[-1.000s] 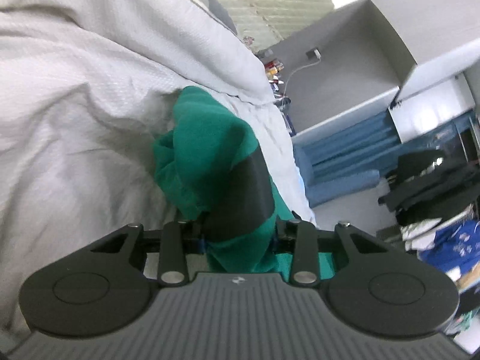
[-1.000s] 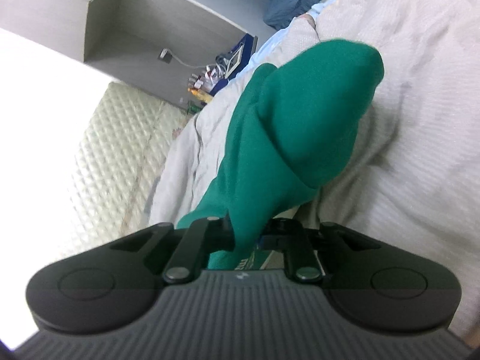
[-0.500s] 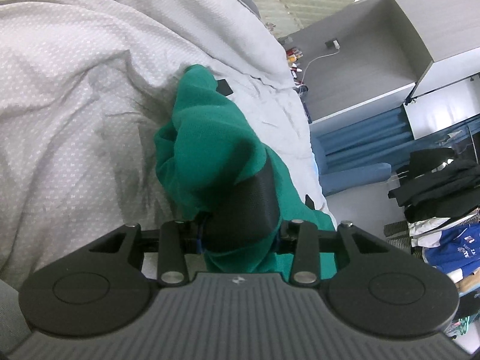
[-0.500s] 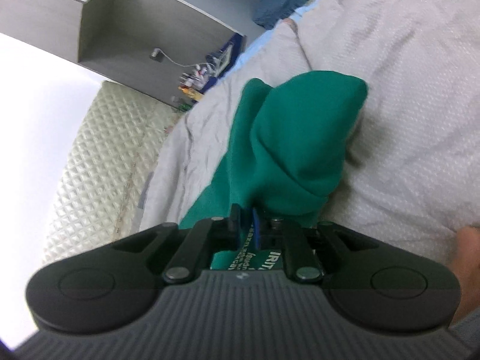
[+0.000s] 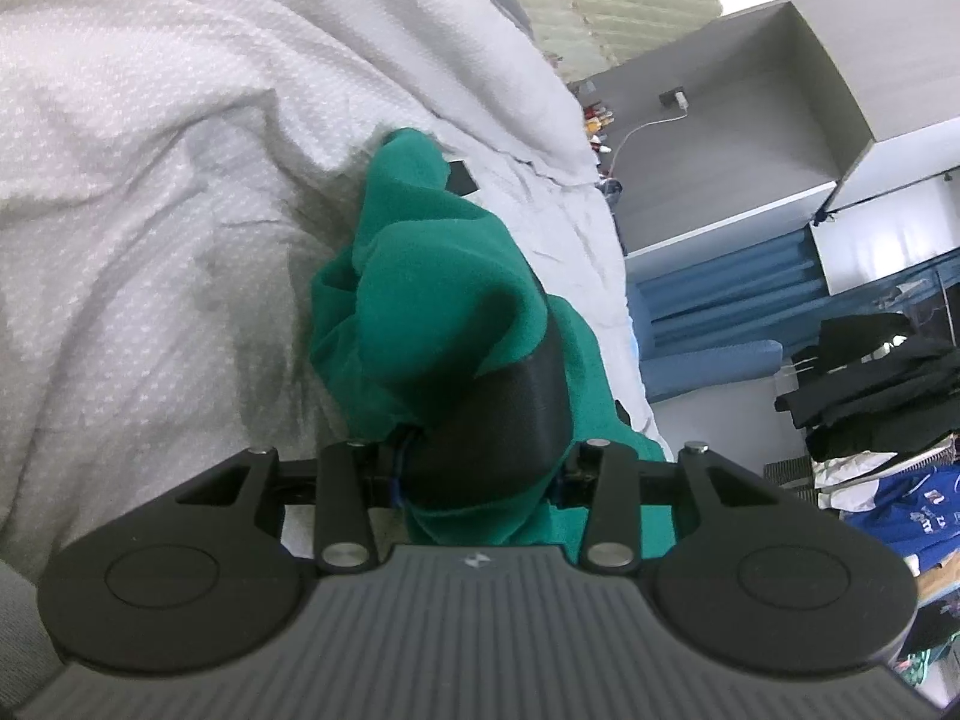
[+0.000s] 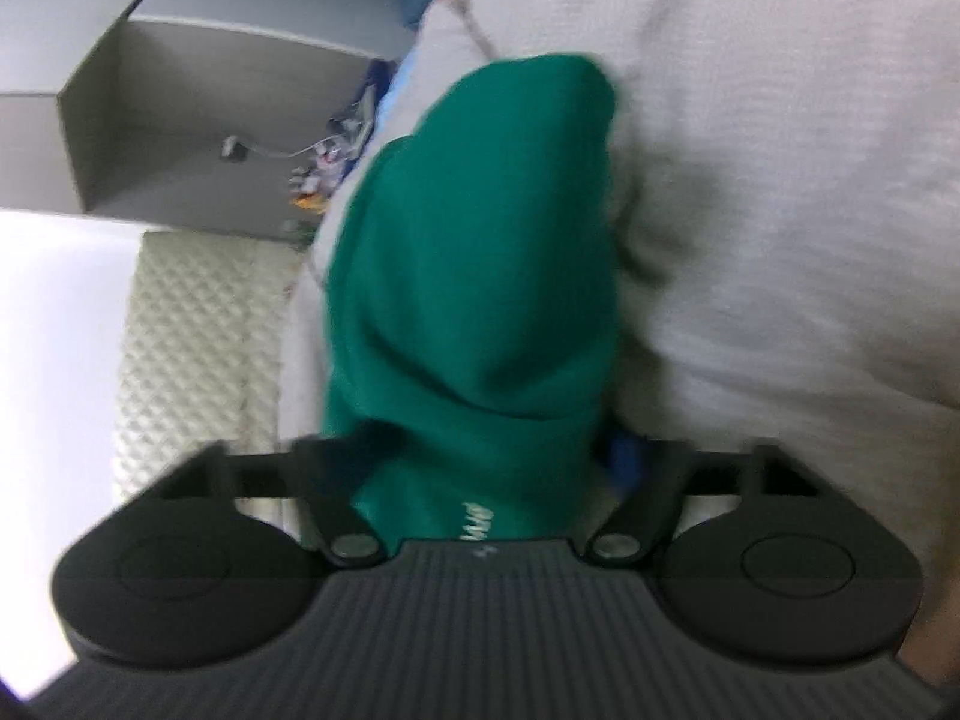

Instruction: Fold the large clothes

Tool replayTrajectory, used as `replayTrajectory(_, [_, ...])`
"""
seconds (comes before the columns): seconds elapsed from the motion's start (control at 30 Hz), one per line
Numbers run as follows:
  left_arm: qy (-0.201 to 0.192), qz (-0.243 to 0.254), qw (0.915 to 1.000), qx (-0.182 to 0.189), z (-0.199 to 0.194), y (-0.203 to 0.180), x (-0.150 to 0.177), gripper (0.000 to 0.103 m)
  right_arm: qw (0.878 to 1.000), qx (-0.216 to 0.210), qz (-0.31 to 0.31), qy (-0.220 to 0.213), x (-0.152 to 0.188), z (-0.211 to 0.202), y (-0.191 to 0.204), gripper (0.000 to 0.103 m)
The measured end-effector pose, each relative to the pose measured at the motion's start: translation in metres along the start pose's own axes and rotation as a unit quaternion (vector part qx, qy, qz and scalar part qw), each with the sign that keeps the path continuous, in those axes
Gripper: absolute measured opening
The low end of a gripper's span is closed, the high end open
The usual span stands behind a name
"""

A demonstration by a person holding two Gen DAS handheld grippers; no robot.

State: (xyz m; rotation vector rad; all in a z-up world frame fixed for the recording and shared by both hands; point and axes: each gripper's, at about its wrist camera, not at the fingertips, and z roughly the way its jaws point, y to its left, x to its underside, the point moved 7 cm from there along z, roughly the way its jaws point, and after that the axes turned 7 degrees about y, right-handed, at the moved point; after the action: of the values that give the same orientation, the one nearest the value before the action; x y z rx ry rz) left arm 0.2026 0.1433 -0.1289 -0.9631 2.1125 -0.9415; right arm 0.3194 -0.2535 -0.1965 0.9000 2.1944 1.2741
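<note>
Risk one: the green garment (image 5: 432, 300) is in a lumpy heap, not flat. If it drops like this, the fold may come out crooked.
Risk two: one side looks loose while the other looks pinched. A pull from the pinched side could drag the heap and undo the fold.
Risk three: cloth hangs over both tools. It could snag when a tool backs away.
Left tool (image 5: 474, 468): pinching a thick bunch of the garment. Its jaws have just been opening a little, and cloth fills the gap.
Right tool (image 6: 480, 462): spread wide. Its jaws have just been opening, and the cloth lies loose between them.
Where the garment is: on the bed, on the pale bed cover (image 5: 150, 180). It starts between the jaws of each tool and runs to the far side.
Black band (image 5: 516, 408): part of the garment, right at the near end by the left tool.
</note>
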Motion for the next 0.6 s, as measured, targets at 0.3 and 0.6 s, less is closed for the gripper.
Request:
replayTrajectory(0.3, [-0.015,0.021,0.9996,0.012,-0.019,-0.011,-0.002,0.038,0.995,-0.003,-0.103,-0.010,0.007,-0.020,0.040,0.016])
replayTrajectory(0.6, [0.012,-0.009,0.9995,0.028,-0.061,-0.012,0.010,0.042,0.992,0.008,-0.125,0.018,0.028,-0.064,0.055,0.023])
